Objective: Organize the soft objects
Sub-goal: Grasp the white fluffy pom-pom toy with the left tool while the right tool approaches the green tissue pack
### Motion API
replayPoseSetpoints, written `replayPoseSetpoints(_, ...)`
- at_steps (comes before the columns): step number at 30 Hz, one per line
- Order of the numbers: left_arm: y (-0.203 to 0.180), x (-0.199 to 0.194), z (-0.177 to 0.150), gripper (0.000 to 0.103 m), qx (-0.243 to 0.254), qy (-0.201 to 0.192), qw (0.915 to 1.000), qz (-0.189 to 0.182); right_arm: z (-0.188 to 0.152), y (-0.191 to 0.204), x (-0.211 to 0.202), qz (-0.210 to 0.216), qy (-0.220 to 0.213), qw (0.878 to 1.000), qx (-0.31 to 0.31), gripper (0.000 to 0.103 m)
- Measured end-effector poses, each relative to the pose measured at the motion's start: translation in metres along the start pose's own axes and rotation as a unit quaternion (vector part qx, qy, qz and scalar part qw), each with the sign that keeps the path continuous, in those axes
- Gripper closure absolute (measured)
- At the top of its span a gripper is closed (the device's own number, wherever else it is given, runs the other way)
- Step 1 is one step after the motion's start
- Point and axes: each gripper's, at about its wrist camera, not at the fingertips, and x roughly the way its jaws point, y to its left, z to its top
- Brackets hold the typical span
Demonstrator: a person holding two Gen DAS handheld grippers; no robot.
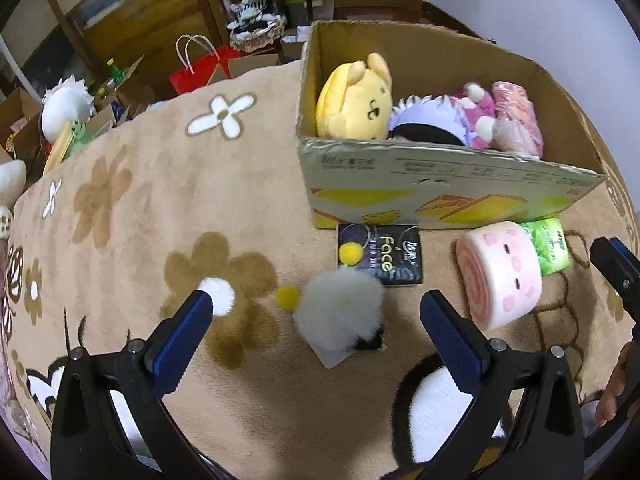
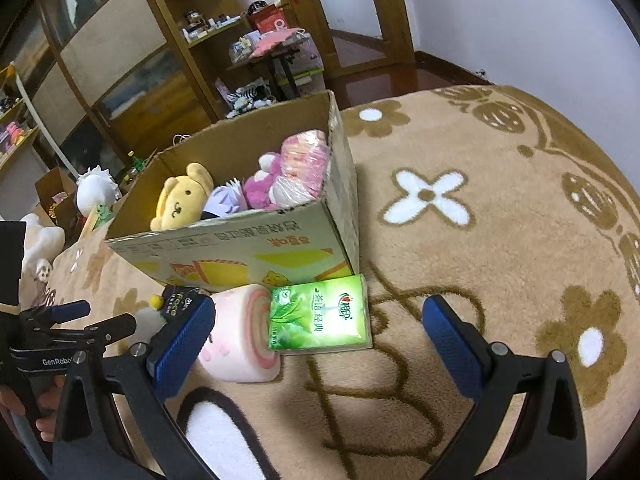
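A cardboard box (image 1: 440,188) stands on the flowered blanket and holds a yellow dog plush (image 1: 356,100), a white-and-black plush and pink plushes (image 1: 500,116). In front of it lie a fluffy white toy with yellow pompoms (image 1: 340,312), a black tissue pack (image 1: 386,254), a pink swirl-roll plush (image 1: 500,272) and a green tissue pack (image 2: 320,312). My left gripper (image 1: 320,304) is open around the fluffy toy, not touching it. My right gripper (image 2: 320,320) is open, low over the green pack, its left finger beside the roll plush (image 2: 240,340).
The tan blanket (image 2: 460,152) spreads wide to the right of the box (image 2: 248,240). Past its far edge are a red paper bag (image 1: 200,68), open cartons, a white plush (image 1: 66,104), shelves and a wicker basket (image 1: 256,34). A hand holds each gripper handle.
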Motion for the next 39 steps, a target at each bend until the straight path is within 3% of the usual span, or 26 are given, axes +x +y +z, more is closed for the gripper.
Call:
replayPoseSetpoints(21, 0.011, 0.032, -0.003, 0.001, -0.029, 0.059, 0.9978, -0.013, -0.004, -0.007, 0.025, -0.012, 0.025, 1.000, 0.004, 0.000)
replayPoseSetpoints(39, 0.018, 0.058, 0.004, 0.003, -0.040, 0.076, 0.9961, -0.020, -0.007, -0.001, 0.048, -0.025, 0.050, 0.998, -0.016, 0.000)
